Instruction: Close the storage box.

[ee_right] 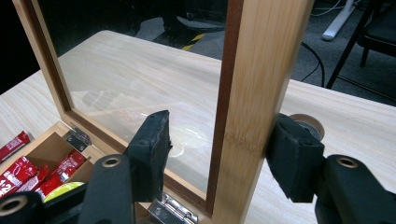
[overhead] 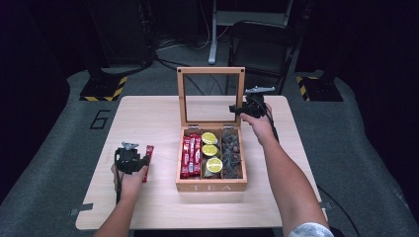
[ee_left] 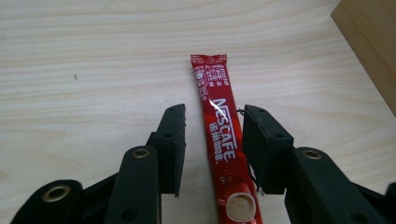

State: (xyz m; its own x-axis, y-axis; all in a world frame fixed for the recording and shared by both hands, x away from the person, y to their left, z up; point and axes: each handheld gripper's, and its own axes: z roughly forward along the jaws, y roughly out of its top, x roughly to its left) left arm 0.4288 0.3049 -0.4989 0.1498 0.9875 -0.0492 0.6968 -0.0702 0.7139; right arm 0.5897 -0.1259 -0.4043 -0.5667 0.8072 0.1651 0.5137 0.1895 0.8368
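Sachet [ee_left: 219,135] of red glossy foil, long and flat, lies on pale wood-grain table [overhead: 148,118] at about 8 o'clock from table centre, well left of the box. Long axis runs roughly 12 to 6 in the high view, crimped end toward 12; in the left gripper view, white Nescafe lettering runs along its length and a printed cup swirl sits at the near end. Left gripper [ee_left: 212,140] straddles the sachet's middle, black blocky jaws parted a little wider than the strip; right jaw just beside or touching its edge, left jaw apart from it, so not closed on it. Held by left hand [overhead: 129,178] coming in from 6 o'clock. Wooden tea box [overhead: 211,186], rectangular, light varnished timber with "TEA" on its front wall, stands right of table centre. Three lengthwise compartments: more red sachets [overhead: 191,155] on the left, yellow-green lime-like rounds [overhead: 211,150] in the middle, dark crinkled packets [overhead: 231,153] on the right. Lid [ee_right: 252,107], a wooden frame around a clear glass pane, stands upright on metal hinges [ee_right: 170,207] at the box's 12 o'clock edge. Right gripper [ee_right: 215,158] spans the lid's right frame rail, one padded jaw against the glass side, the other against the outer wood face, apparently clamping it. Right hand [overhead: 258,123] behind it at about 2 o'clock.
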